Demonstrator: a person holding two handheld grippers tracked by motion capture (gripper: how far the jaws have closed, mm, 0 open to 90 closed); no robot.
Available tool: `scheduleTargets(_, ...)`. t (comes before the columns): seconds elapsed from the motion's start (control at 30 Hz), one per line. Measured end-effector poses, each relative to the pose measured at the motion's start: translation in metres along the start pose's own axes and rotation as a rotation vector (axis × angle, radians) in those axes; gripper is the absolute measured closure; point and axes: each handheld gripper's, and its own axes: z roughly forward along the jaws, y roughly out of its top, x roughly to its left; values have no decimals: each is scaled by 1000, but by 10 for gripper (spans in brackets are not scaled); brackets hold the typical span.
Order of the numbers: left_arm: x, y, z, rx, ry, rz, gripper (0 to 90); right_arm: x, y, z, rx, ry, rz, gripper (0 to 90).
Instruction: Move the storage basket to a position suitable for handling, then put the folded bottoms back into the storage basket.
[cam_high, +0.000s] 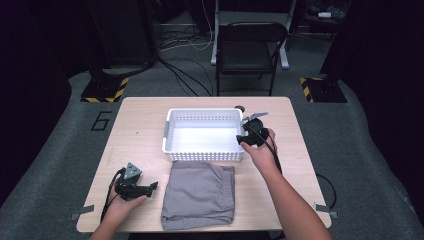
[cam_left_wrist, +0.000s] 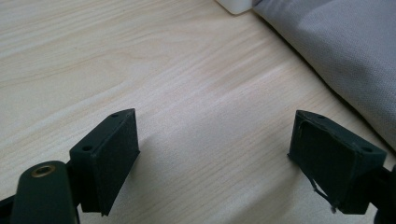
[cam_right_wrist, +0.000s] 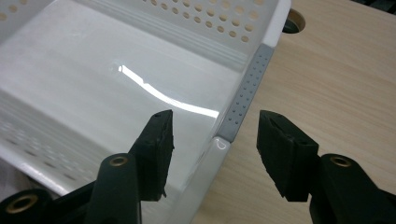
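1. Where the table (cam_high: 140, 112) comes closest to the person, near its front left corner, the left gripper (cam_high: 150, 187) lies low in a hand (cam_high: 122, 202). Its jaws are wide apart with only bare wood between them, and they point toward the cloth.
2. Just beside that gripper, at the middle of the front edge, lies a folded grey cloth (cam_high: 200, 195). It is flat, and its front end reaches the table's front edge. In the left gripper view the cloth (cam_left_wrist: 341, 51) sits just past the right jaw and does not touch it.
3. Right behind the cloth, in the middle of the table, stands a white basket (cam_high: 172, 132) with small holes in its walls. Its front wall is just beside the cloth's back end.
4. At the basket's right wall, the right gripper (cam_high: 243, 138) is held by the other hand (cam_high: 260, 152). Its jaws stand apart, one inside the basket and one outside. The rim with its grey strip (cam_right_wrist: 245, 95) runs between them, and the pads do not press on it.
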Motion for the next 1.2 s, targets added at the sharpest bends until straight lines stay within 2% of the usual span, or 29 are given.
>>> scheduleTargets(0.13,-1,0,1,-10,9,-1,155,2,-1,-11,-29,3,-17,452)
scheduleTargets(0.17,-1,0,1,-11,10,-3,156,4,-2,-20,-42,13,-11,451)
scheduleTargets(0.27,-2,-1,1,-16,7,-4,156,5,-4,-27,-60,32,-17,453)
scheduleTargets(0.37,-2,0,0,-7,-1,0,157,10,-9,-37,-59,35,-40,437)
scheduleTargets(0.43,-2,0,1,-15,6,0,158,11,-11,-39,-56,42,-39,437)
scheduleTargets(0.5,-2,0,0,0,0,3,160,12,-14,-43,-63,52,-52,435)
scheduleTargets(0.57,-2,0,0,-12,2,2,200,15,-20,-49,-70,54,-60,437)
scheduleTargets(0.6,-2,1,-1,-5,-4,-2,200,15,-20,-49,-70,54,-60,437)
scheduleTargets(0.63,-2,1,0,-25,-3,-19,221,15,-23,-52,-72,57,-71,437)
scheduleTargets(0.67,-2,1,0,-25,-3,-19,227,15,-23,-52,-72,57,-71,437)
scheduleTargets(0.7,-2,1,-1,-11,-15,-24,227,16,-24,-54,-75,59,-65,437)
scheduleTargets(0.87,-3,4,-4,-10,-50,-89,313,18,-37,-65,-85,72,-72,440)
scheduleTargets(0.97,-7,6,-4,-1,-69,-101,324,20,-42,-69,-98,70,-66,449)
scheduleTargets(1.0,-11,7,-4,4,-95,-124,343,21,-48,-71,-99,69,-76,457)
scheduleTargets(1.07,-14,8,-4,5,-90,-133,347,22,-51,-72,-98,65,-83,460)
scheduleTargets(1.1,-16,9,-5,17,-105,-140,349,23,-54,-71,-100,62,-94,461)
scheduleTargets(1.13,-19,10,-6,4,-100,-148,349,23,-57,-72,-98,60,-96,462)
scheduleTargets(1.2,-23,12,-9,-7,-120,-151,349,25,-65,-72,-102,68,-93,467)
